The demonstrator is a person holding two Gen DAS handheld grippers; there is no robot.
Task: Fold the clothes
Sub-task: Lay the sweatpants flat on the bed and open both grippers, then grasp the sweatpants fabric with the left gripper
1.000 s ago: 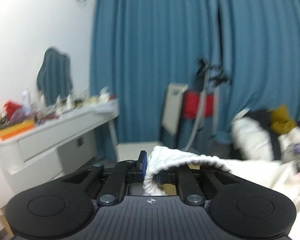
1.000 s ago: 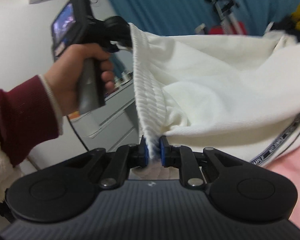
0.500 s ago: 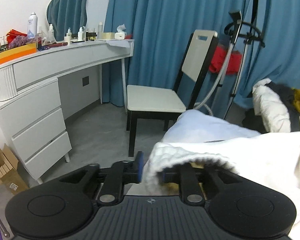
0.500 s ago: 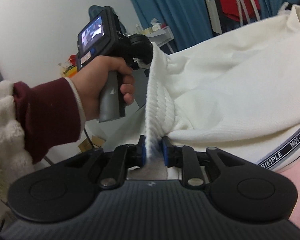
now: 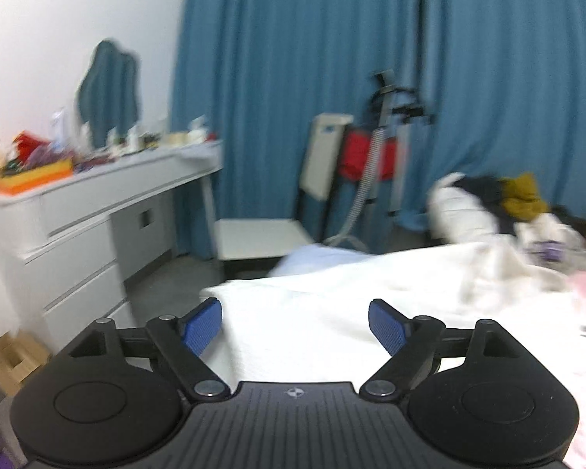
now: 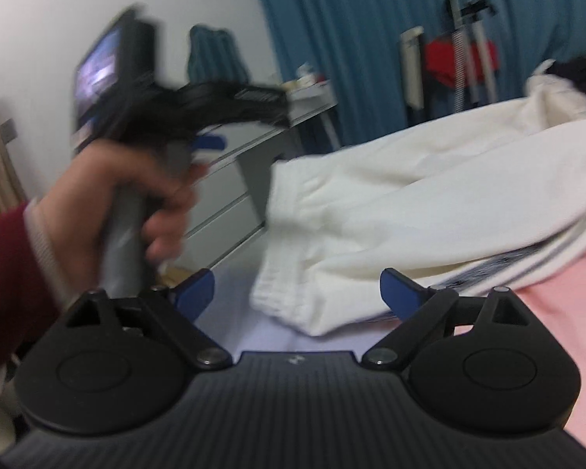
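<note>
A white garment with a ribbed elastic hem (image 6: 390,211) lies folded on the pink bed surface (image 6: 558,312); a printed stripe runs along its lower edge. It also shows in the left wrist view (image 5: 332,312), flat ahead of the fingers. My left gripper (image 5: 295,326) is open and empty just above the cloth. My right gripper (image 6: 297,293) is open and empty, with the ribbed hem lying between and beyond its blue pads. The left gripper and the hand holding it (image 6: 144,179) show blurred at the left of the right wrist view.
A white dresser (image 5: 78,226) with clutter on top stands at the left. A chair (image 5: 277,219) and a garment steamer (image 5: 375,164) stand before blue curtains (image 5: 332,78). A pile of clothes (image 5: 500,211) lies at the far right of the bed.
Both grippers were shut on the ribbed hem and held it up; both have opened and let go. The garment now lies flat on the bed.
</note>
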